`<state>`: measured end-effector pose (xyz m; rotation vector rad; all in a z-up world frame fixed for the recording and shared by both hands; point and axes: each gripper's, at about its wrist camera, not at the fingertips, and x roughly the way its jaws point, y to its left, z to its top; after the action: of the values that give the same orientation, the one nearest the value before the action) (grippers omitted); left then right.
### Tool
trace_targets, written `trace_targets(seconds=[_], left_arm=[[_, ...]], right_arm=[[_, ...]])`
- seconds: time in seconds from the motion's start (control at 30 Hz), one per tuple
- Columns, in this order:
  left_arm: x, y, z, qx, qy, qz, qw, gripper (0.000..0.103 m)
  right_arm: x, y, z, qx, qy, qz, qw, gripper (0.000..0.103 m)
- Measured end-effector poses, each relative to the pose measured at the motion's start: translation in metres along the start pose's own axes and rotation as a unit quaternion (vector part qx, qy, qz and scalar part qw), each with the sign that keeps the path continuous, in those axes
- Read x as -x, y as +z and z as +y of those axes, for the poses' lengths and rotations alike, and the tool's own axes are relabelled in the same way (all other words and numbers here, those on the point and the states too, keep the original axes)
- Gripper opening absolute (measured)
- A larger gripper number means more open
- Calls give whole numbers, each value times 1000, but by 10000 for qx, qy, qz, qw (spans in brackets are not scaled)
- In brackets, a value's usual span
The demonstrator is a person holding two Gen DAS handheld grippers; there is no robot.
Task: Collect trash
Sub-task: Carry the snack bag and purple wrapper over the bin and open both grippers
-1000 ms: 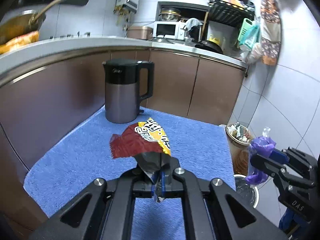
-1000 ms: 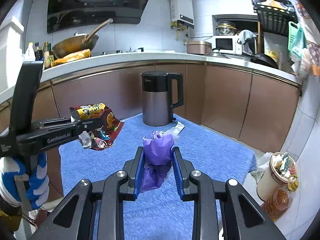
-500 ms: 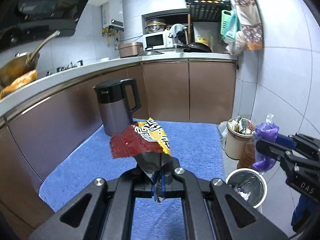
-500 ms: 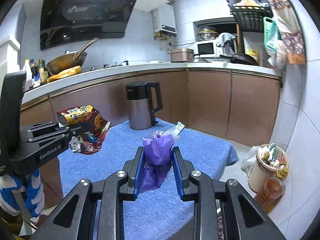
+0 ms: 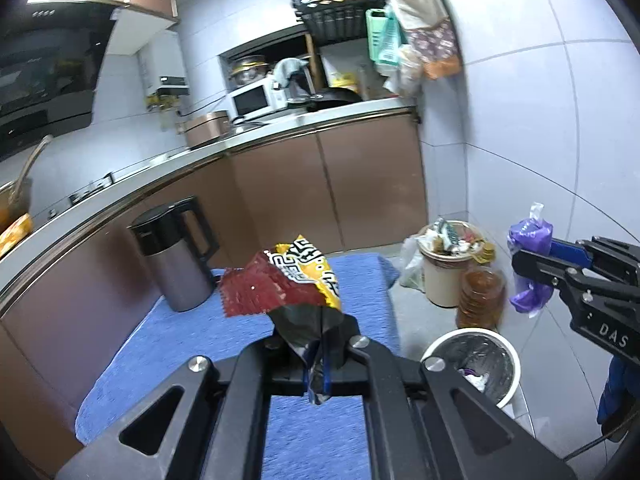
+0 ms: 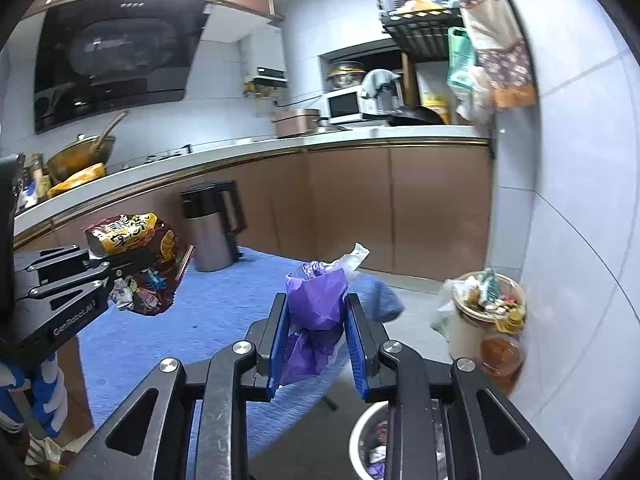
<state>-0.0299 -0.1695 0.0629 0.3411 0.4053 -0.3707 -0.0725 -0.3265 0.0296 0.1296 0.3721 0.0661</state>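
Left gripper (image 5: 316, 376) fingers pinched tight on the crumpled tail of a snack wrapper (image 5: 288, 284), red and yellow, standing up above the fingertips. From the right wrist view the same wrapper (image 6: 140, 264) hangs off the left gripper (image 6: 108, 276) at the left edge, over the blue cloth.

Right gripper (image 6: 316, 344) fingers partly closed on a purple plastic bag (image 6: 316, 300); blue pads press both sides, bag bunched upright with a clear bit of plastic sticking out on top. In the left wrist view the right gripper (image 5: 532, 264) comes in from the right edge with the purple bag (image 5: 530, 268) at its tip, above the floor beside the wall.

Below the grippers: white round trash bin (image 5: 510, 364) on the floor, open, scraps inside. The right gripper is nearly over the bin (image 6: 360, 432); the left gripper is above the blue cloth (image 5: 200, 344), bin just to its right.

Further back on the floor by the wall: amber jar (image 5: 480, 296), then a beige bucket (image 5: 444, 276) heaped with rubbish, white bag beside it.

On the cloth's far end, a grey-and-black kettle (image 5: 176, 256) stands upright, handle to the right.

Behind: brown cabinets under a pale counter (image 6: 360, 136), white microwave (image 6: 346, 106), copper-coloured cooker (image 6: 298, 122), wok (image 6: 80, 156) at the left with a handle sticking out. Black range hood (image 6: 116, 64) above.
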Motion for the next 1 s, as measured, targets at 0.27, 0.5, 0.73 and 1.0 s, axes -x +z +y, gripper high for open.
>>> trace_targets(seconds=[0.27,0.5,0.73,1.0], left_arm=[[-31,8,-51,-383,-451,174,9981,4],[-66,4,-95,-655,-819,474,9934,4],[-98,-5,-129,-821,-1093,758,9877,4],[-138,-15,-149,-826,-1379,1202,9796,4]], right_arm=[[5,-12,-57,-314,-496,122,9982,26],[-5,-33,-97,-624,-744,378,9946,26],[-25,-52,-121,-845,-822,676,9907,26],[-52,-77,-142,-1086,-887,1070,9843,26]])
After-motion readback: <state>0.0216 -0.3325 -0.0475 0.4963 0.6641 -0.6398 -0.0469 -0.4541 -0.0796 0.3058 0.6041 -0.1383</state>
